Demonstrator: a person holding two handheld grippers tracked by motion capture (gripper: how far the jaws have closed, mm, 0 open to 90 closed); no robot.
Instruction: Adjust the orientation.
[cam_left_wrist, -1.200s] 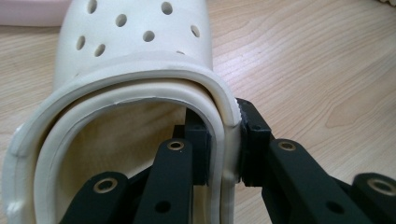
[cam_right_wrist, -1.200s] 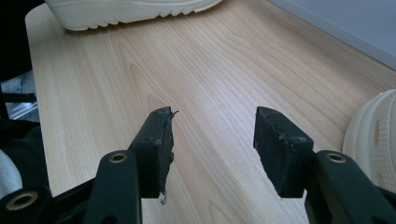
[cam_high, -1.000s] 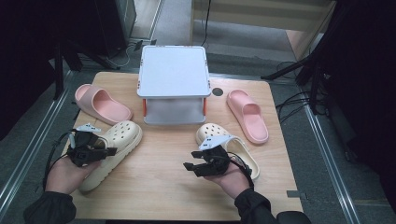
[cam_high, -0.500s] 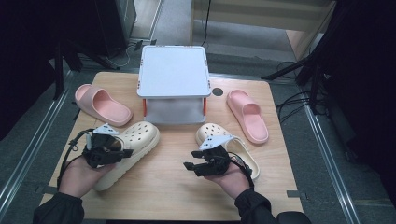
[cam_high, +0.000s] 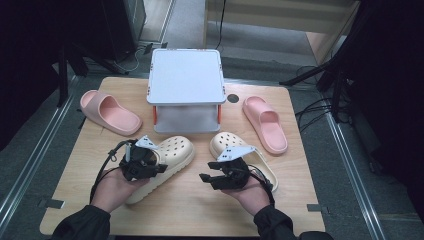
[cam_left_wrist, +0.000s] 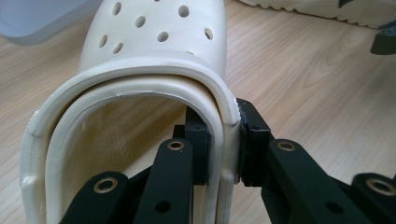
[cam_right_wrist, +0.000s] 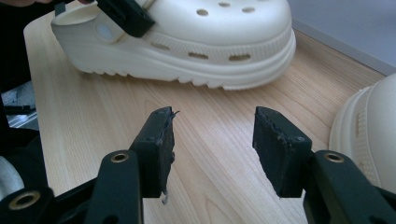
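my sleeves are dark; each black claw (cam_high: 150, 167) carries a grey three-cornered plate, brass-ringed rivets along its arms and a looping black cable

Looks like a lab or test bay, not a home. The light wooden table (cam_high: 185, 210) stands alone on grey flooring, framed by metal rails (cam_high: 30, 165) on both sides. Black stands (cam_high: 65, 70) and loose cables (cam_high: 315, 107) crowd the dark edges, and more wiring lies on the floor behind. A small white two-level shelf (cam_high: 185, 75) sits at the back of the table. Shoes are laid out like props: two pink slides (cam_high: 107, 112), two cream clogs (cam_high: 175, 150). Flat mounting plates (cam_high: 50, 204) sit beside the table's front corners.
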